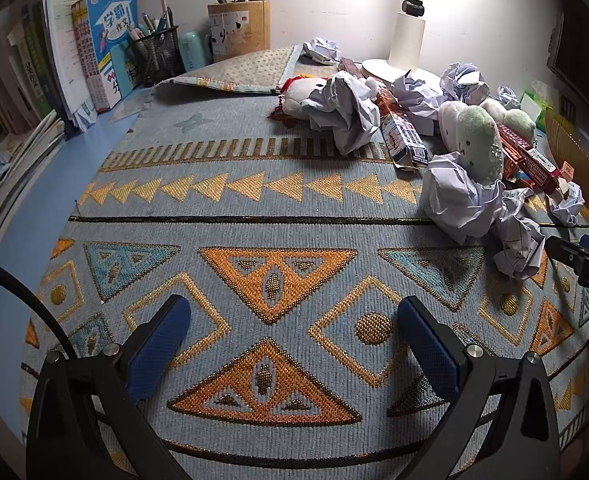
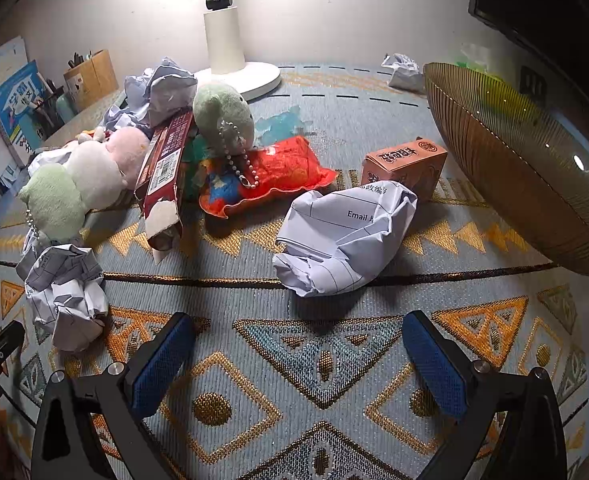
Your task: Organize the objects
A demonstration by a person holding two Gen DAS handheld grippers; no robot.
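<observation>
A clutter of things lies on a patterned blue and orange mat [image 1: 286,208]. My left gripper [image 1: 294,320] is open and empty over bare mat, well left of the pile. My right gripper [image 2: 298,336] is open and empty, just short of a crumpled white paper [image 2: 346,240]. An orange carton [image 2: 406,164] stands behind that paper. A red snack bag [image 2: 278,176], a dark red box [image 2: 166,172], a green plush [image 2: 222,120] and a white and green plush [image 2: 74,188] lie to the left. Another paper ball [image 2: 66,296] lies at the near left.
A brown ribbed bowl [image 2: 534,184] stands at the right. A white lamp base [image 2: 246,76] is at the back wall. Books [image 1: 106,48], a mesh pen cup [image 1: 158,56] and a wooden holder [image 1: 238,28] stand at the back left. More crumpled papers [image 1: 346,112] lie in the pile.
</observation>
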